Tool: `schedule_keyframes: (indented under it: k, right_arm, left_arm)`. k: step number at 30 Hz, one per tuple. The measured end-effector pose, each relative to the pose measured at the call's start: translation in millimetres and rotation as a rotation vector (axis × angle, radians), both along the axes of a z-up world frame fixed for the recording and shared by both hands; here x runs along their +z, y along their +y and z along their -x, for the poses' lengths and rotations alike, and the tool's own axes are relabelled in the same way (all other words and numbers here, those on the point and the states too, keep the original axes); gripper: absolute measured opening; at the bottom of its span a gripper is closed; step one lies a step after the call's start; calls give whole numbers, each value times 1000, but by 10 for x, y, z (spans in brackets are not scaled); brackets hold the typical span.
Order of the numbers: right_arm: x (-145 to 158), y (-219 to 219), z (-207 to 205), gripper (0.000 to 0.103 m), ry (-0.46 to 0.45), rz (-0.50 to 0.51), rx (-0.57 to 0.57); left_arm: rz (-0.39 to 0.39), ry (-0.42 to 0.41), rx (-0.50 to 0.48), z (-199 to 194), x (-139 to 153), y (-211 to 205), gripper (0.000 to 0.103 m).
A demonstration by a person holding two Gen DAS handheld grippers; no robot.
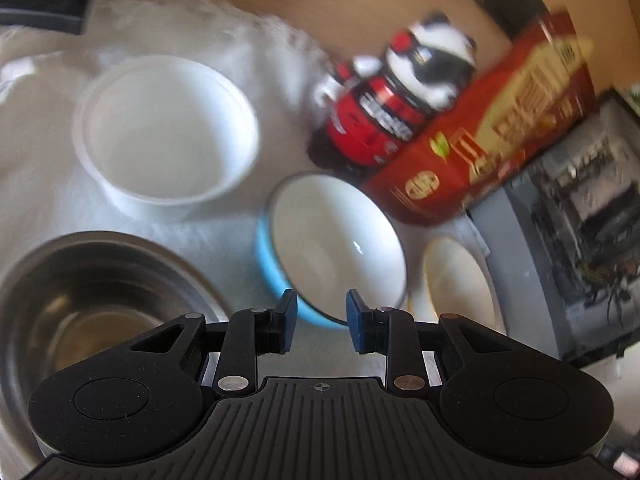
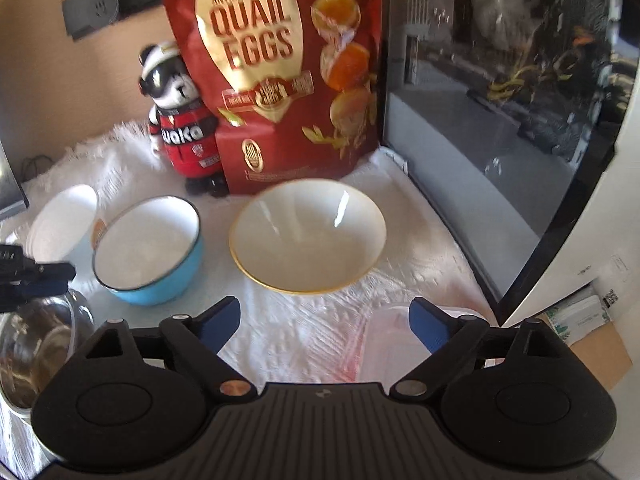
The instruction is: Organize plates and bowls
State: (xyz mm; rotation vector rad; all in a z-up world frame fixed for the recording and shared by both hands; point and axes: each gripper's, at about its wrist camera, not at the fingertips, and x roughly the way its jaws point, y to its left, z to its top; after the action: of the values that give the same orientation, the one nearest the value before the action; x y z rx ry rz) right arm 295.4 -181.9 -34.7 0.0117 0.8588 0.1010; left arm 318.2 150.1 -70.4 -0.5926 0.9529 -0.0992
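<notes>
A blue bowl with a white inside (image 1: pixel 336 244) (image 2: pixel 148 252) stands on the white cloth. Right of it is a cream bowl with a yellow rim (image 1: pixel 460 280) (image 2: pixel 308 236). A white plastic bowl (image 1: pixel 164 136) (image 2: pixel 64 224) sits further left, and a metal bowl (image 1: pixel 92 300) (image 2: pixel 36 340) is nearest on the left. My left gripper (image 1: pixel 322 316) (image 2: pixel 66 278) hovers over the near edge of the blue bowl, its jaws a narrow gap apart and empty. My right gripper (image 2: pixel 324 316) is wide open and empty, just short of the cream bowl.
A red quail-egg bag (image 2: pixel 280 72) (image 1: pixel 500 128) and a bear figure (image 2: pixel 180 120) (image 1: pixel 400 96) stand behind the bowls. A dark glass-fronted appliance (image 2: pixel 500 100) walls off the right side. A clear plastic container (image 2: pixel 396 340) lies under my right finger. The white cloth (image 2: pixel 300 340) covers the surface.
</notes>
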Motion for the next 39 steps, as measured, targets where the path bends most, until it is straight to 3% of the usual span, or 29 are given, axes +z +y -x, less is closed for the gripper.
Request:
schedule_keyframes:
  k: [5,8,11,15,23,26,27,32,36,39]
  right_arm:
    - [-115,-276,-375,92,69,-62,77]
    - [-183,-357,-645,90,90,-50,88]
    - [-220,-380,-904,89,90,-43,119]
    - [-322,-408,-1258,89,83,-34,130]
    - [-668,-421,-1793,83,184,-133,111]
    - [-785,-357,-1893,69,218,-135,137]
    - [-820,-340,-1913,60,241,-153,151]
    - [-813,-303,-1840,60,253,-157,169]
    - [-737,-294,-1745,60,291,-224,194]
    - [-690,-243,-1619,60,301,-221,207]
  left_arm:
    - [109,78,-137,-203,-77,-605,29]
    - [126,109,-150,-377,-186,-964,29]
    - [97,117,-114,-582,-273,-1187,29]
    - [-3,127,-54,-747,-353,-1379,29]
    - [-40,165,-39,-942,-530,-1463,29]
    - [-50,158,-52,-995,-562,-1510,26]
    - [-54,158,-57,-994,-560,-1522,25]
    - [-71,151,-61,-852,-507,-1486,24]
    - [-65,194,-45,-664,-491,-1432,24]
    - [-37,216,-55,-473,-474,-1373,24]
